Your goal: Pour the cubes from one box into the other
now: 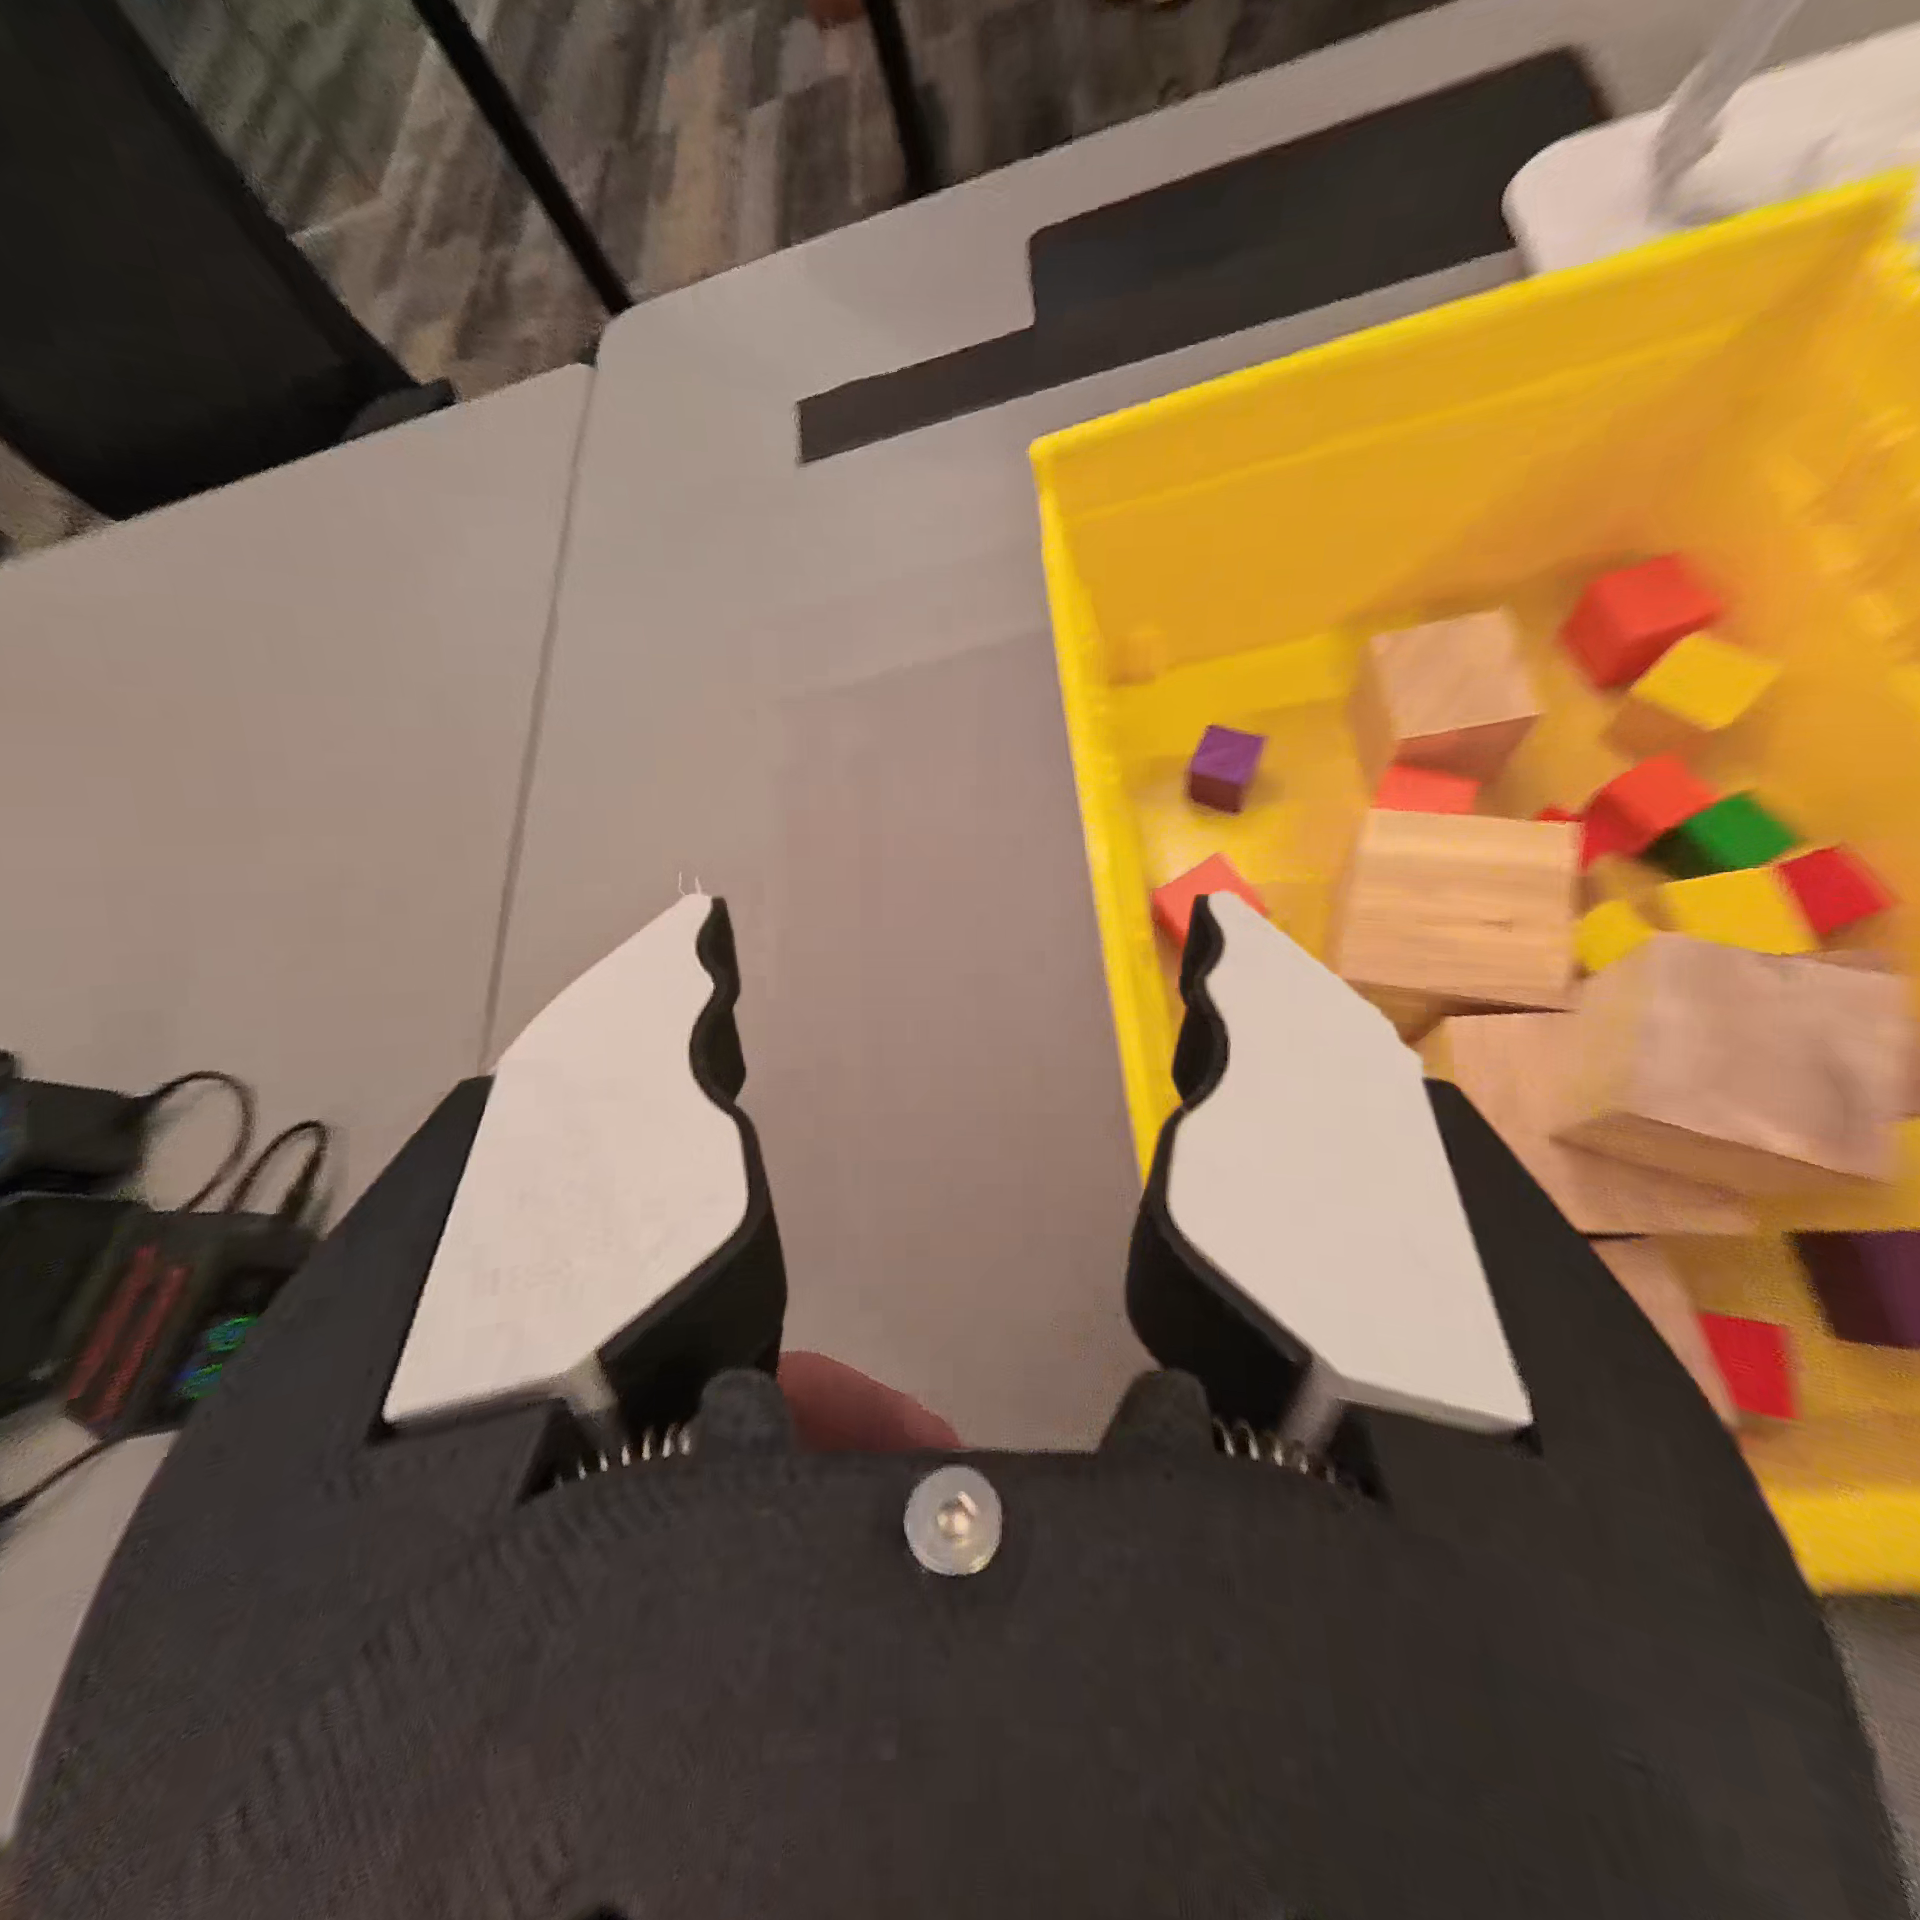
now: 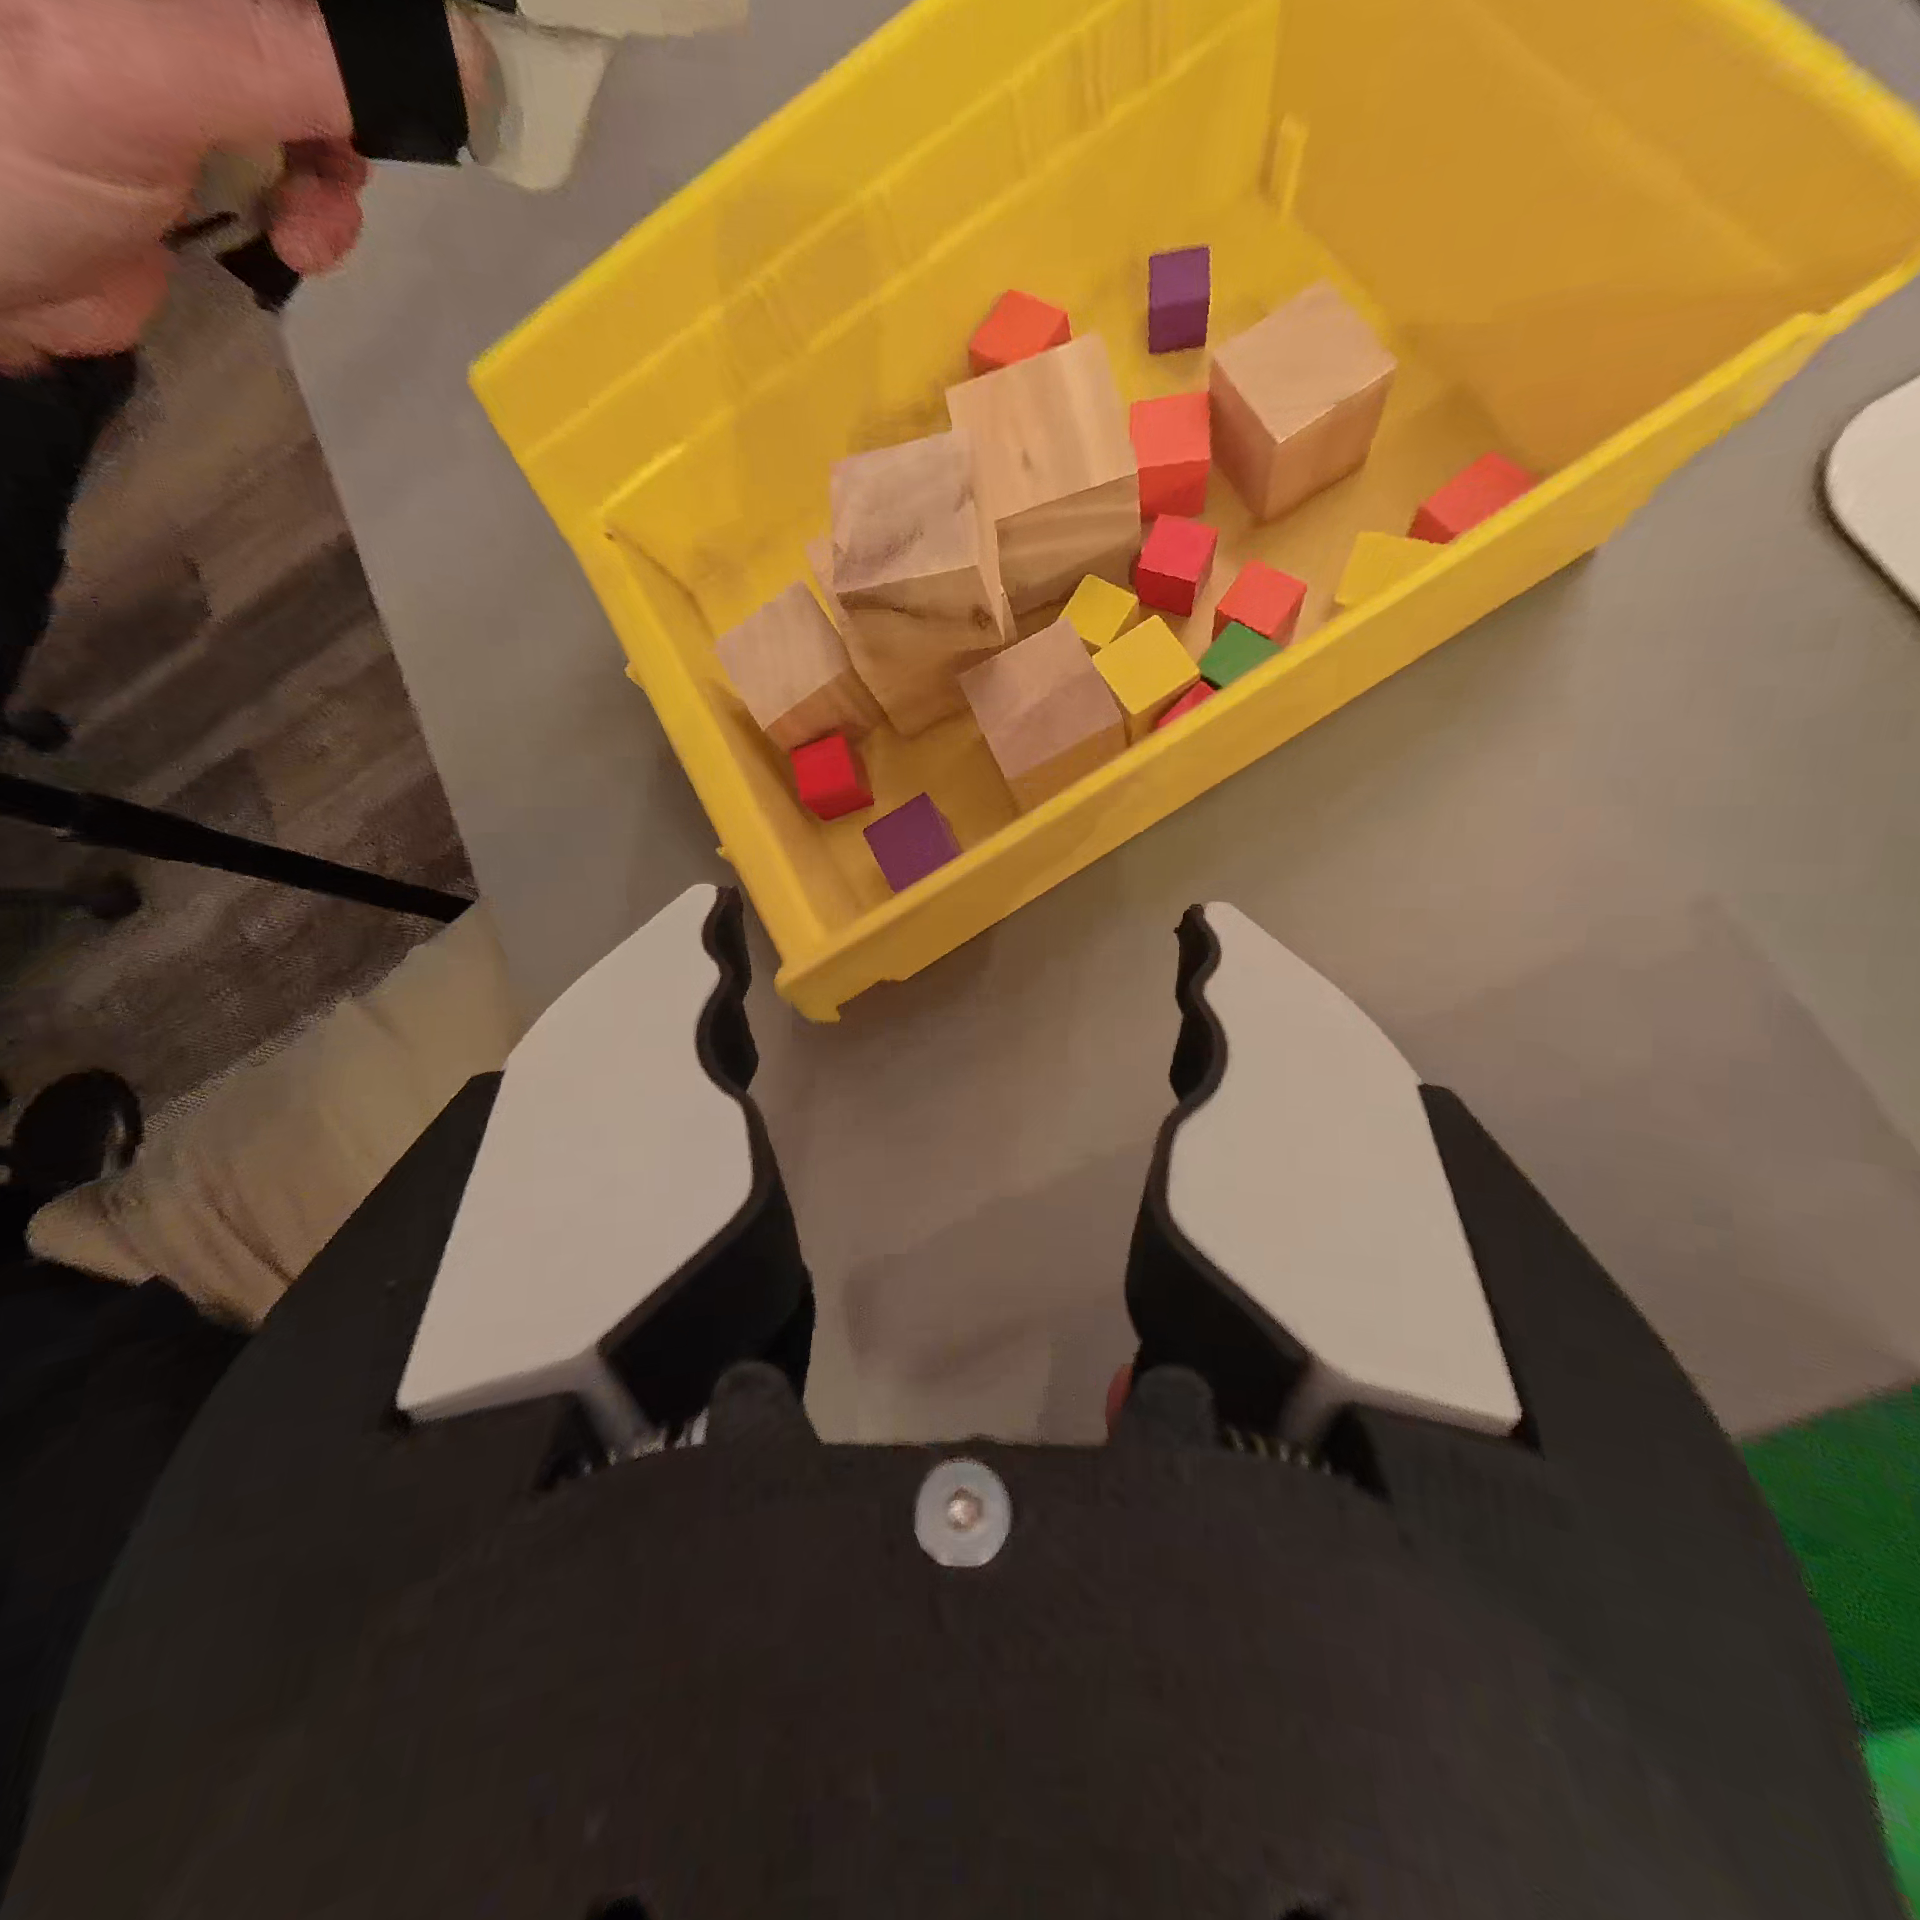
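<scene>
A yellow plastic box [image 2: 1039,883] sits on the grey table [image 2: 1455,935] and holds several wooden cubes [image 2: 1049,468] and small coloured cubes [image 2: 1169,566]. In the left wrist view the same yellow box [image 1: 1299,499] lies to the right, with cubes [image 1: 1455,904] inside. My left gripper [image 1: 956,909] is open and empty over the bare table just left of the box. My right gripper [image 2: 961,914] is open and empty, just in front of the box's near corner. A green thing [image 2: 1849,1558], perhaps the other box, shows at the lower right edge of the right wrist view.
A person's hand [image 2: 125,177] holds a black handle at the upper left of the right wrist view. A white object [image 2: 1881,488] lies at the table's right. Black devices with cables [image 1: 135,1278] lie at the left. A black mat [image 1: 1299,249] and a white object [image 1: 1714,145] lie beyond the box.
</scene>
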`<move>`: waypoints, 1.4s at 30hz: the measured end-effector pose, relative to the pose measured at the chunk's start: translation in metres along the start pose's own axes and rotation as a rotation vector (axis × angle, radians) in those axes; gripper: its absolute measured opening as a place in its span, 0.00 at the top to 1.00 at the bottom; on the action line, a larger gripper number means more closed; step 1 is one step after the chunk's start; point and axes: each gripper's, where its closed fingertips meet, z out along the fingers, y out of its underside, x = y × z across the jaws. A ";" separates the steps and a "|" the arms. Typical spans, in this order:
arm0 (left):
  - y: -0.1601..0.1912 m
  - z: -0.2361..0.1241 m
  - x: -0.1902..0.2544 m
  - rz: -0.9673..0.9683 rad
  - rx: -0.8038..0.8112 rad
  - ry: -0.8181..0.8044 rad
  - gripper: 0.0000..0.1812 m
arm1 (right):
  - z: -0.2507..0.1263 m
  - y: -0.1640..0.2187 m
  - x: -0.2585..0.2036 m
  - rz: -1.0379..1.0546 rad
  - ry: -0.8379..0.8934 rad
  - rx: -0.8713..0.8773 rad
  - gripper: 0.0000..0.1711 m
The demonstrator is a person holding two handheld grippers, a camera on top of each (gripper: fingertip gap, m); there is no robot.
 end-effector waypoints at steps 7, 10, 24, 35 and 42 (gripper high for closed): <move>0.024 0.033 0.014 0.102 -0.100 -0.010 0.57 | 0.054 0.000 0.022 0.028 0.088 -0.095 0.56; 0.032 0.041 0.018 0.105 -0.120 0.005 0.64 | 0.066 0.002 0.023 0.044 0.096 -0.114 0.56; 0.043 0.055 0.046 0.041 -0.159 0.152 0.94 | 0.066 0.004 0.033 0.012 0.176 -0.169 0.84; 0.053 0.028 0.079 0.090 -0.217 0.335 0.86 | 0.048 0.023 0.042 0.015 0.167 -0.209 0.91; 0.058 0.008 0.104 0.034 -0.227 0.514 0.79 | 0.034 0.040 0.039 0.011 0.142 -0.238 0.92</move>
